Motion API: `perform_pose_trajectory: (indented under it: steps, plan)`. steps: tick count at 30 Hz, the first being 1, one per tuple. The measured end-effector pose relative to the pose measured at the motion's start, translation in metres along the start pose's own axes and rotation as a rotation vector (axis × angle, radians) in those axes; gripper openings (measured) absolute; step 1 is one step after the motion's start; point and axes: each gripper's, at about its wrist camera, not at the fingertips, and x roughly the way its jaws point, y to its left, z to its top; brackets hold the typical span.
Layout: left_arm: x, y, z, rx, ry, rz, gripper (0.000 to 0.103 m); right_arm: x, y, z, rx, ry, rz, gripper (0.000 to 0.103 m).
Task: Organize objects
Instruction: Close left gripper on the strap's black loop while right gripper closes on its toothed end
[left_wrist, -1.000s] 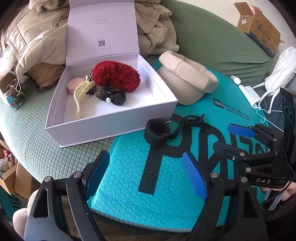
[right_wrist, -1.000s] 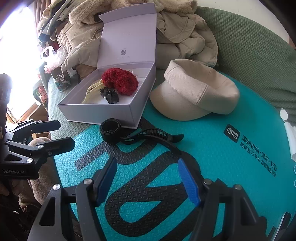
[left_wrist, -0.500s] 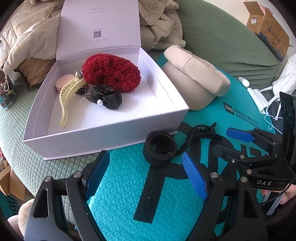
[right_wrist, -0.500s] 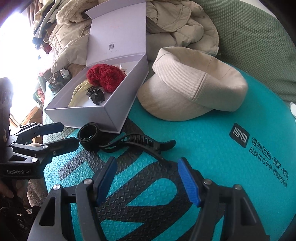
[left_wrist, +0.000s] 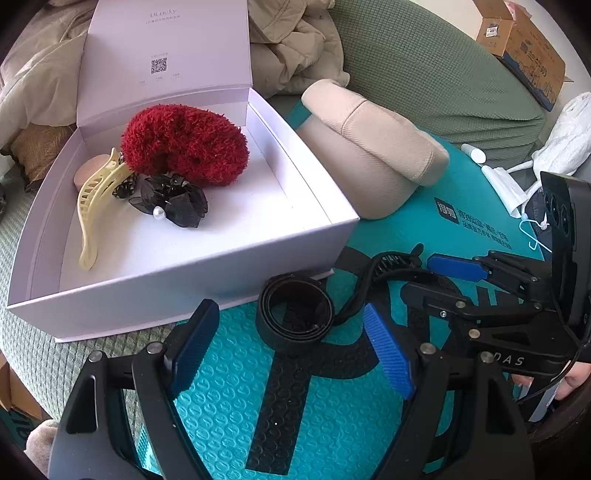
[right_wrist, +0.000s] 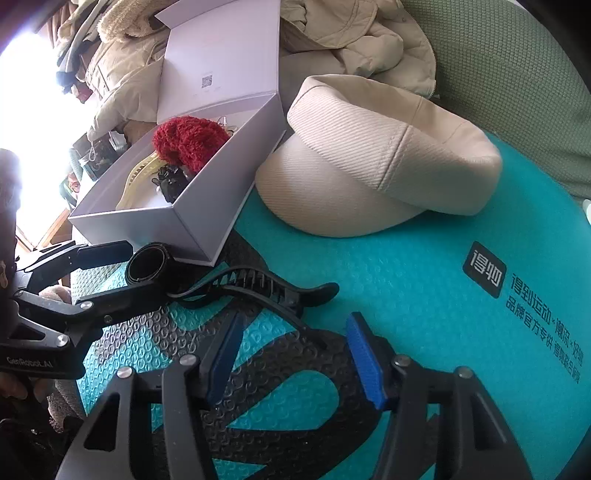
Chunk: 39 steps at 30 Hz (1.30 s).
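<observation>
The left hand-held gripper (left_wrist: 288, 350) hangs released over the teal mat (left_wrist: 229, 387), its blue pads either side of a coiled black band (left_wrist: 295, 314) without touching it. The right hand-held gripper (right_wrist: 295, 354), jaws just narrowed but empty, hovers near the black hair claw (right_wrist: 266, 288). Beyond lie the open white box (left_wrist: 184, 273) and, to its right, the beige cap (right_wrist: 373, 158).

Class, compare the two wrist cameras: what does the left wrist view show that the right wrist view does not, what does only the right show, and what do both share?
Only the left wrist view shows the brown cardboard carton and white face mask. Only the right wrist view shows the bright window and the beige cap's brim. Both show the open white gift box holding a fluffy red scrunchie, plus the black coiled strap and black claw clip on the teal mat.
</observation>
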Motion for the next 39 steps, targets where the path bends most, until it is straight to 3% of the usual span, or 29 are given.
perform_pose_trajectory:
  steps: [3,6,13,28,33,35,37,39]
  plan:
    - [0.001,0.001,0.001,-0.003,-0.009,-0.007,0.072,-0.001,0.001,0.000,-0.003,0.003,-0.013,0.031]
    - [0.003,0.000,0.000,0.009,0.000,0.017,0.041,-0.002,0.003,-0.003,-0.014,0.008,-0.024,0.021]
    - [-0.002,-0.001,-0.007,0.009,-0.004,0.006,0.041,-0.010,0.007,-0.016,-0.010,0.023,-0.017,0.018]
    - [-0.032,0.001,-0.037,0.012,-0.002,-0.003,0.041,-0.029,0.053,-0.041,-0.094,0.036,0.151,0.018]
    - [-0.041,0.013,-0.047,-0.013,0.006,0.002,0.041,-0.039,0.066,-0.041,-0.125,-0.004,0.139,0.018]
    - [-0.043,0.015,-0.049,-0.023,0.006,0.000,0.041,-0.045,0.066,-0.038,-0.127,-0.031,0.113,0.020]
    - [-0.043,0.017,-0.050,-0.030,0.007,0.004,0.041,-0.050,0.064,-0.036,-0.129,-0.070,0.075,0.031]
    - [-0.041,0.019,-0.051,-0.035,0.014,0.010,0.041,-0.051,0.061,-0.034,-0.115,-0.098,0.041,0.057]
